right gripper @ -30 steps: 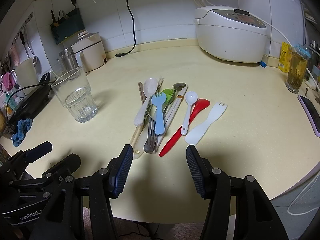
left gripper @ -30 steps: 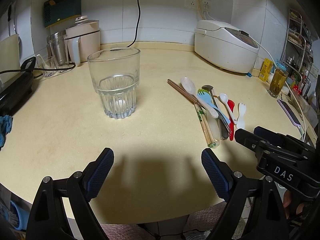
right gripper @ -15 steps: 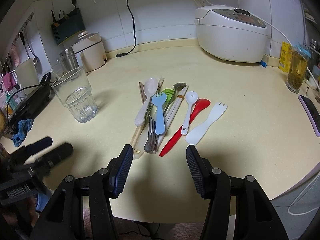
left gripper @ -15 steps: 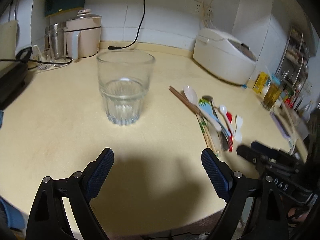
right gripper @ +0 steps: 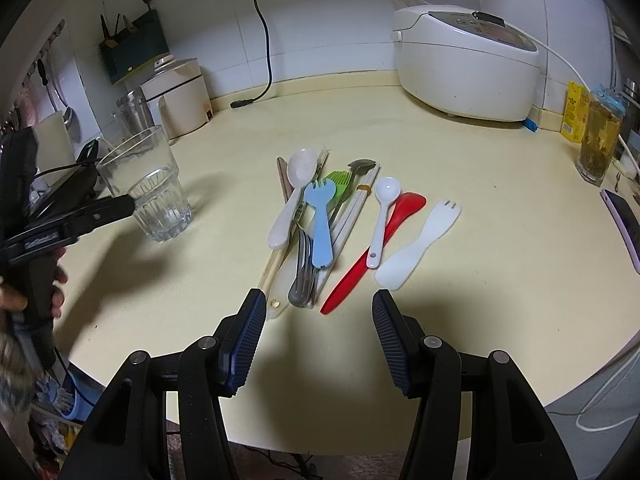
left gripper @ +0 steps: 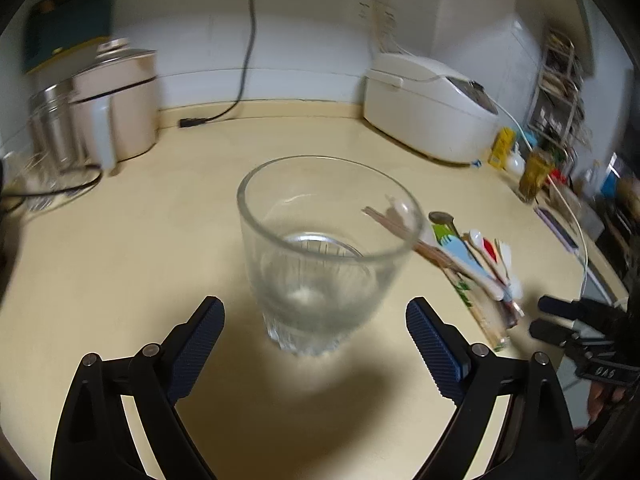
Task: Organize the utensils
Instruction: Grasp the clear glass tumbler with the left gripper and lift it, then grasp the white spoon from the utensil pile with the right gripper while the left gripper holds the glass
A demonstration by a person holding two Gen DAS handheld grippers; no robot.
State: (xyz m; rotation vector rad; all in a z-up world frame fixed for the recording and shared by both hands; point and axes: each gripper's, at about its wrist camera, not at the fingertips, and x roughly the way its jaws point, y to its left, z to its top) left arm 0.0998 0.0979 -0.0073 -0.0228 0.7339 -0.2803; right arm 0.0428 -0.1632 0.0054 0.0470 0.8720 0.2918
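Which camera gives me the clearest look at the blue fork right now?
The right wrist view: the blue fork lies sharp and whole on top of the utensil pile, tines pointing away. In the left wrist view it is small, motion-blurred and crowded among other handles beside the glass.

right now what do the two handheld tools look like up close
Both are matte black plastic frames with silver pivot screws and two fingers tipped with dark blue ribbed pads. The left tool and the right tool match. From the left wrist view, the right one's side carries small white lettering, too blurred to read.
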